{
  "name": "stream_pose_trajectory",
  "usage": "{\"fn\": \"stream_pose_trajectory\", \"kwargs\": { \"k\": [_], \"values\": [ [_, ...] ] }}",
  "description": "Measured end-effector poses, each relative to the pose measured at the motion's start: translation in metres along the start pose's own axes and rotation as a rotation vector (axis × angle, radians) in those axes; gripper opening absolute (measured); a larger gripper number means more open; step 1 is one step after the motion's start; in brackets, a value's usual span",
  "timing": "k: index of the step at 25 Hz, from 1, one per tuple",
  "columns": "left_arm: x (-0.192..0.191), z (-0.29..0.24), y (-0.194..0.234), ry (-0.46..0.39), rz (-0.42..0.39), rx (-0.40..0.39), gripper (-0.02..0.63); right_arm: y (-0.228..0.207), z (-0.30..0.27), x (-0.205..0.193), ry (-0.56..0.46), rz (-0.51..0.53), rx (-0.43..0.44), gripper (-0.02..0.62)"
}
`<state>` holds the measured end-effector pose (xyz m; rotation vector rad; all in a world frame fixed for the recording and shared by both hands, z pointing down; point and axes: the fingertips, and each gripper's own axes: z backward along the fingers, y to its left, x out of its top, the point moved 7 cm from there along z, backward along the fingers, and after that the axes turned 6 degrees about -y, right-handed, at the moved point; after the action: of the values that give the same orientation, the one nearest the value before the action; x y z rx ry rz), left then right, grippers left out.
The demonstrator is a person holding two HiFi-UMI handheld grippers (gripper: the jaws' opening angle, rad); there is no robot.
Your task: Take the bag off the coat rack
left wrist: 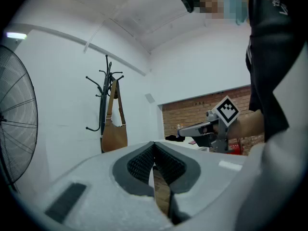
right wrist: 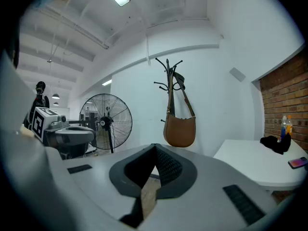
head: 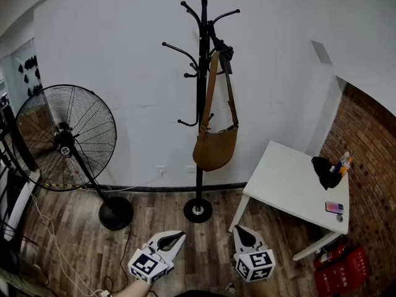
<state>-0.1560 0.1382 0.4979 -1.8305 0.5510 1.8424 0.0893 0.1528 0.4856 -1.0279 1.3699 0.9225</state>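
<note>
Plank floor (head: 74, 228) across the bottom of the head view, bearing a coat rack (head: 200, 98) at centre, a standing fan (head: 66, 138) at left and a red crate (head: 343, 271) at lower right. White table (head: 284, 184) at right, holding a black bundle (head: 325, 171), a bottle (head: 344, 162) just beside it and a phone (head: 335, 207) near the lower right corner.

right gripper (right wrist: 154, 149): bottom center, jaws pressed together, nothing in them
bag (right wrist: 179, 131): tan, mid-frame, hanging by its strap off the black coat rack (right wrist: 169, 78)
fan (right wrist: 107, 121): left of the rack, on a stand
table (right wrist: 250, 158): white, lower right, with a black cloth (right wrist: 272, 144) and a phone (right wrist: 298, 162) on top
</note>
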Motion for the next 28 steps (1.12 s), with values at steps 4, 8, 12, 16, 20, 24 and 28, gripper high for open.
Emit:
{"fn": "stream_pose_trajectory", "kwargs": {
  "k": [4, 8, 12, 16, 20, 24, 28],
  "values": [
    [-0.001, 0.002, 0.009, -0.004, -0.003, 0.006, 0.008, 0.004, -0.008, -0.001, -0.001, -0.001, -0.002, -0.003],
    [-0.004, 0.003, 0.018, -0.043, 0.020, 0.028, 0.008, 0.008, -0.012, -0.003, -0.001, 0.000, -0.004, -0.003],
    [-0.005, -0.005, 0.024, -0.066, 0.033, 0.044, 0.008, 0.006, -0.021, -0.003, 0.002, -0.007, 0.024, -0.002],
    [-0.007, -0.021, 0.028, -0.088, 0.047, 0.030, 0.039, -0.008, -0.033, -0.005, -0.008, -0.021, 0.016, 0.002],
    [-0.007, -0.049, 0.038, -0.091, 0.059, 0.026, 0.108, -0.031, -0.051, 0.000, -0.025, -0.027, 0.023, 0.051],
    [-0.002, -0.082, 0.048, -0.085, 0.052, 0.028, 0.154, -0.060, -0.071, 0.009, -0.046, -0.042, 0.030, 0.124],
    [0.000, -0.118, 0.058, -0.085, 0.049, 0.045, 0.190, -0.089, -0.093, 0.014, -0.045, -0.037, 0.057, 0.144]
  ]
}}
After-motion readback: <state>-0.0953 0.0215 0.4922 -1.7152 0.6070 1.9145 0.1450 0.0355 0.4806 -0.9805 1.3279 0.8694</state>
